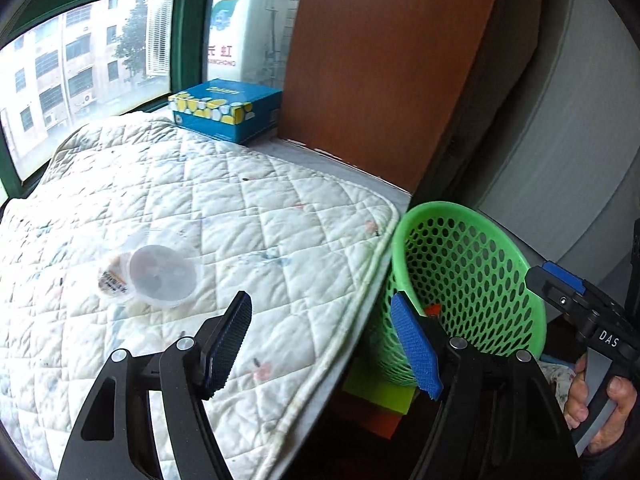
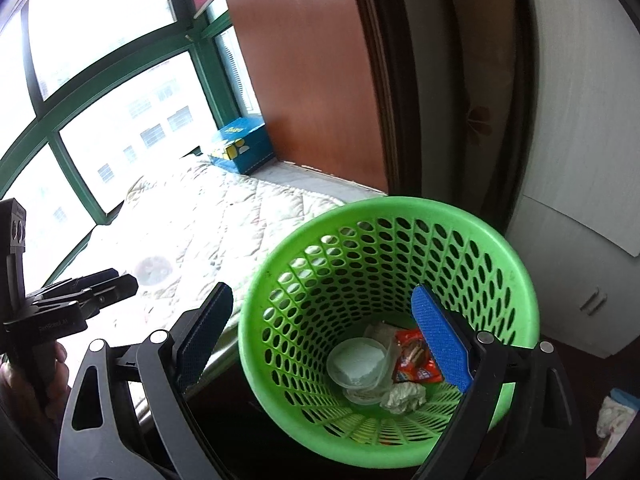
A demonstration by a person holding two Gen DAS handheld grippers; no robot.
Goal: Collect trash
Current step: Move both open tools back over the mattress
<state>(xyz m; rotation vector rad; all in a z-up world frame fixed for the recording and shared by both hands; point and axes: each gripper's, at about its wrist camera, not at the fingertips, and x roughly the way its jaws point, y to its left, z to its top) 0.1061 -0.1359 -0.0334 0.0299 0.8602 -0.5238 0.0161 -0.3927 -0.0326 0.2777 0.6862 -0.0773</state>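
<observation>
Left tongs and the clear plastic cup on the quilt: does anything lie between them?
No. In the left wrist view only bare quilted pad lies between the open left tongs and the clear plastic cup.

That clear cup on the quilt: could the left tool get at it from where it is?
Probably yes. The cup lies alone on the quilt, just ahead of the open left tool, with nothing between them.

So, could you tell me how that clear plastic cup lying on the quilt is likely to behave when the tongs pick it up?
The clear plastic cup looks thin-walled, so it probably flexes or crumples under a squeeze. It seems nearly empty, likely light. Lying on its side on the soft quilt, it may roll if nudged.
</observation>
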